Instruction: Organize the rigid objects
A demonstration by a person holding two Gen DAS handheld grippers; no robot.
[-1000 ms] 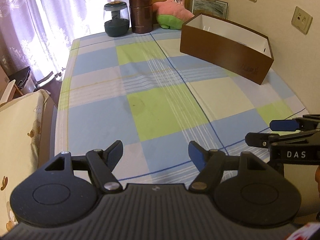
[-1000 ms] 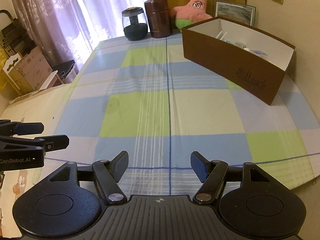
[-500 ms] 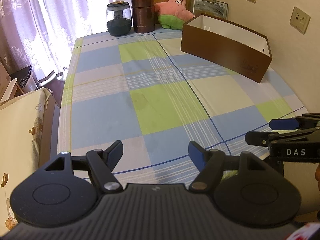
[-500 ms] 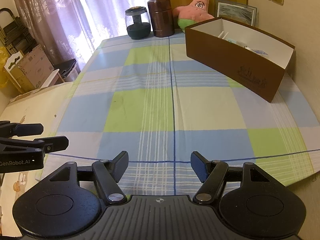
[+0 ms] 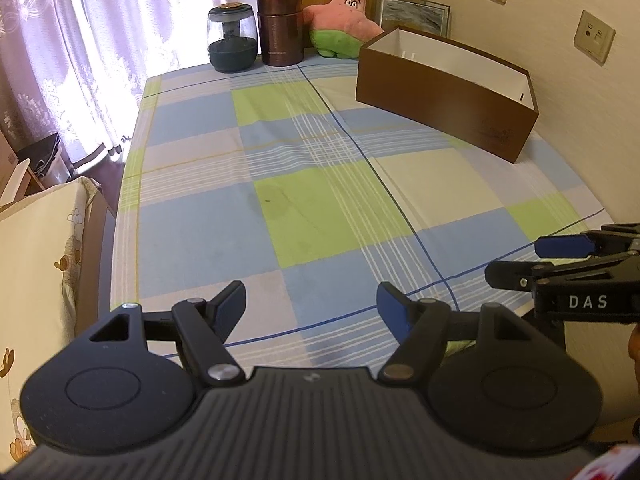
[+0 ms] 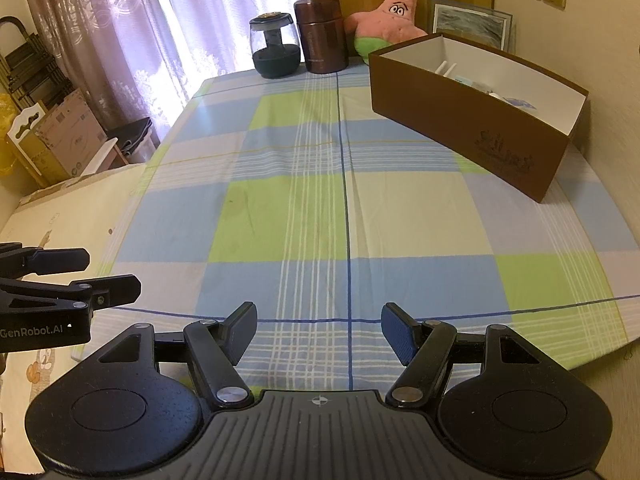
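Observation:
A brown box with a white inside (image 5: 448,92) stands at the far right of the table; the right wrist view (image 6: 472,120) shows several small pale items inside it. My left gripper (image 5: 312,304) is open and empty above the table's near edge. My right gripper (image 6: 319,328) is open and empty beside it, also at the near edge. Each gripper shows in the other's view, the right one at the right border (image 5: 560,264) and the left one at the left border (image 6: 68,280).
A checked blue, green and cream cloth covers the table (image 6: 320,200). At the far end stand a glass jar with a dark base (image 5: 232,38), a brown canister (image 5: 280,28), a pink star plush (image 5: 344,20) and a framed picture (image 5: 412,14). A cream cushioned surface (image 5: 36,248) lies left.
Both grippers have drawn back and risen a little, so the table looks further off and more of its near edge shows. Both stay open.

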